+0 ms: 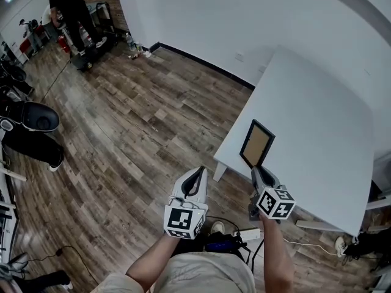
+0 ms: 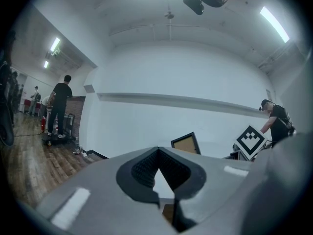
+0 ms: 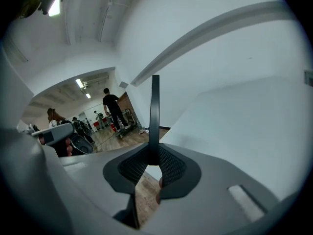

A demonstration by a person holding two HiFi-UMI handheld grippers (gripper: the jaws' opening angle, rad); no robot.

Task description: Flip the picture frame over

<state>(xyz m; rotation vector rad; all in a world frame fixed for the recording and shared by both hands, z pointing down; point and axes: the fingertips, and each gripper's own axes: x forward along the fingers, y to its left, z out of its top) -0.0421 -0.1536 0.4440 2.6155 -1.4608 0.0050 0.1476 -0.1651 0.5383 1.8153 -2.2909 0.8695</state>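
**Frame on edge at the counter's corner, held by one thin side**

The picture frame (image 1: 257, 143) stands tilted up on edge at the near left corner of the white counter (image 1: 317, 127), its brown panel facing left. The right gripper (image 1: 259, 172) has its fingers clamped on the frame's near edge. The left gripper (image 1: 198, 173) hangs off to the left over the wooden floor (image 1: 140, 133), well apart from the frame, with its fingers together and nothing between them.

The flip looks roughly halfway, and the main risk is the grip. The fingers pinch only a narrow strip of the rim, so the frame could pivot or slide out as it goes past upright. So near the corner, a slip could send it off the counter onto the floor. A release made too early could let it fall back on the same face. The free gripper is too far away to steady it.

The head view gives the frame's place on the counter and its tilt, but not the contact. The right gripper view shows that contact: the frame edge-on as a thin dark line (image 3: 155, 111) seated between the ribbed pads. The left gripper view shows the brown face (image 2: 186, 144) from the side. No view shows plainly whether the lower edge rests on the counter.
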